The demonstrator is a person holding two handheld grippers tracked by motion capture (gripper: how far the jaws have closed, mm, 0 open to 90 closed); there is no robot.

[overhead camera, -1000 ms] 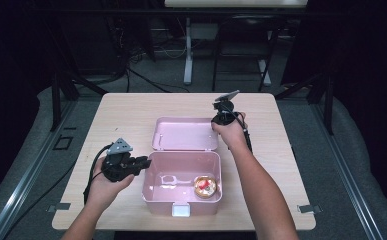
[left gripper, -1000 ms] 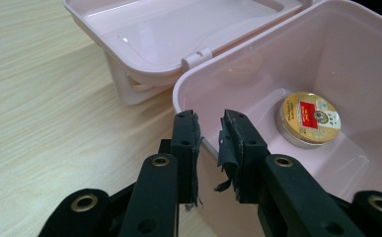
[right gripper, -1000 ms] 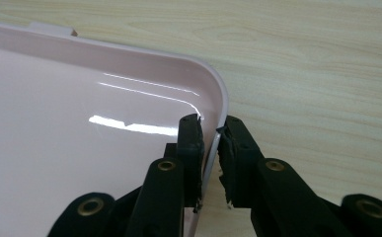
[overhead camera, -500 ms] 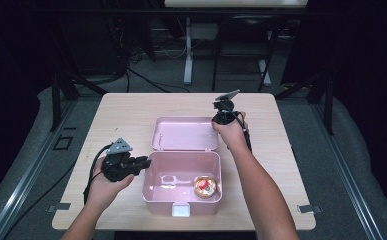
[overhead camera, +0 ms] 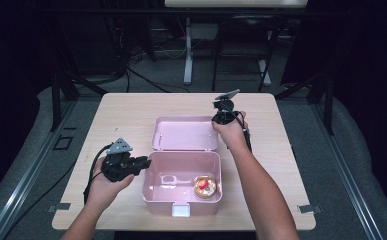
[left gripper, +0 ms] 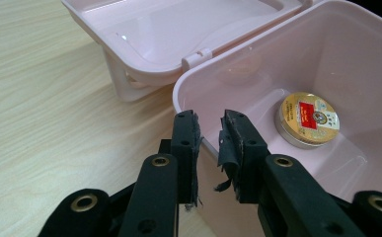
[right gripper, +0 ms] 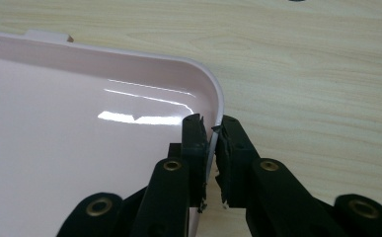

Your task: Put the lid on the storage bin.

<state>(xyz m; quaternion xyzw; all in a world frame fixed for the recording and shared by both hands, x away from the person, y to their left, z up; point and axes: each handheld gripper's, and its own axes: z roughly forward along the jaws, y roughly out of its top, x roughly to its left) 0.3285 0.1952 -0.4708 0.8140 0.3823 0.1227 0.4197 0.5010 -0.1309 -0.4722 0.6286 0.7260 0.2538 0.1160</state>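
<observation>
Gold tin [left gripper: 308, 119], red label unreadable, inside pink box [left gripper: 356, 59]

Wooden table [overhead camera: 121, 112], open pink box [overhead camera: 181, 192]

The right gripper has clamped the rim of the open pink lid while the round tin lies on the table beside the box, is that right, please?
Not quite: the tin lies inside the box, as the high view shows. The right gripper does clamp the lid rim.

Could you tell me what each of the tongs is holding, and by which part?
The right tongs pinch the open lid by its rim near a corner. The left tongs straddle the box's side wall, grip uncertain.
</observation>
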